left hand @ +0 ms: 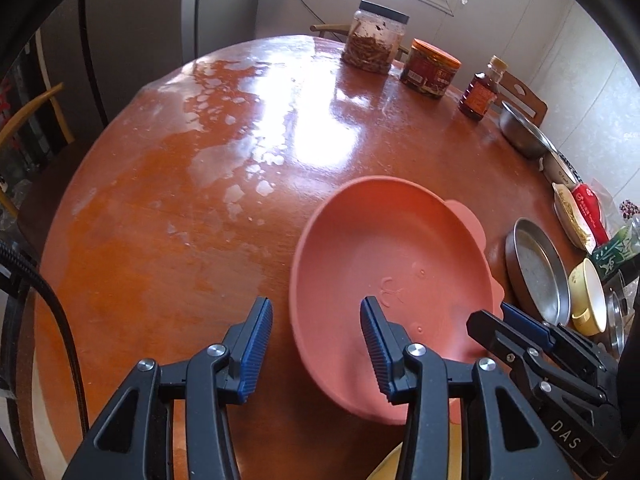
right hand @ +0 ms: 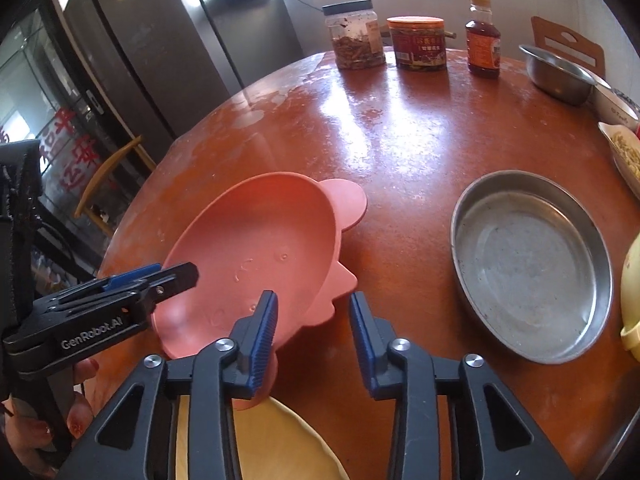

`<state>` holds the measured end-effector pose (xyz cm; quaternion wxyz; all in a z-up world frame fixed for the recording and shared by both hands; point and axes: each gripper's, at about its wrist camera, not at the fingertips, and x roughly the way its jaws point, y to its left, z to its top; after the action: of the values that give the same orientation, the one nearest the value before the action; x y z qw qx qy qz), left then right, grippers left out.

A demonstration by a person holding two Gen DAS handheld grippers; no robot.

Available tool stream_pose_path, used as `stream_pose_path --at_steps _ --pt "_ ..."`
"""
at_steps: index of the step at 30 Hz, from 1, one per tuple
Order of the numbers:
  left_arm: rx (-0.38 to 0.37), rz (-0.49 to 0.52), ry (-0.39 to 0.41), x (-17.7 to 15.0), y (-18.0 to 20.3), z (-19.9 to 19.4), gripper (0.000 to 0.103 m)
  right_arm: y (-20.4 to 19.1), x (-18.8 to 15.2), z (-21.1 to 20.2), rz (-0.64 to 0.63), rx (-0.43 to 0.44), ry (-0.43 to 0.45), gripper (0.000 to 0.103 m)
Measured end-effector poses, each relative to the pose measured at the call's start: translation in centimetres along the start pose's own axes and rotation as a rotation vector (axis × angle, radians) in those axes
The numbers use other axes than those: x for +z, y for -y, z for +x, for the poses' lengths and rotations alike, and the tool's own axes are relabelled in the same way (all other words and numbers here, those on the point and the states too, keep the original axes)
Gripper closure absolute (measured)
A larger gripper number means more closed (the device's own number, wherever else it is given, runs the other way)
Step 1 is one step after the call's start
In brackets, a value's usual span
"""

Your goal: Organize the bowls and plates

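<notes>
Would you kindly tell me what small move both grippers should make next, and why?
Probably close both. The left gripper and right gripper are open, each straddling an opposite rim of the pink animal-shaped plastic plate, which sits tilted, its near edge over a pale yellow plate. Gripping would steady it for lifting.

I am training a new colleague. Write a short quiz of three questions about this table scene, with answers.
1. True or false: the left gripper stands open.
2. Which dish lies between the two grippers: A) the pink plate, B) the round metal pan, C) the steel bowl?
3. How many lidded containers stand at the table's far edge?

Key: 1 true; 2 A; 3 three: clear jar, orange-lidded jar, bottle.
</notes>
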<state>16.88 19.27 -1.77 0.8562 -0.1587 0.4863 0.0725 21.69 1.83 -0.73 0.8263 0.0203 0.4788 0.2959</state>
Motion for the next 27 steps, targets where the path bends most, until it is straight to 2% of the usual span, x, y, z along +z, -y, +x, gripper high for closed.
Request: stream_pose_path --at_steps 1,6,14,23,27 --pt "-0.012 0.004 -0.005 0.0 0.2 0.2 0.067 -0.1 0.0 0.0 -0.008 -0.004 0.000 0.071" --pt "-0.014 0.024 0.010 0.3 1.0 0.1 0.068 -0.2 0.4 -0.1 -0.021 -0.029 0.017 0.072" --pt "-0.002 0.058 0.079 0.4 2.3 -3.5 0.068 -0.8 1.0 -2.4 -0.042 -0.034 0.079 0.072" --pt "-0.010 0.074 0.169 -2.1 3.6 -8.7 0.068 -1.5 -0.4 -6.5 -0.072 0.001 0.119 0.072" --pt "0.006 0.093 0.178 -3.7 4.3 -9.9 0.068 -1.7 -1.7 -7.8 -0.088 0.009 0.121 0.072"
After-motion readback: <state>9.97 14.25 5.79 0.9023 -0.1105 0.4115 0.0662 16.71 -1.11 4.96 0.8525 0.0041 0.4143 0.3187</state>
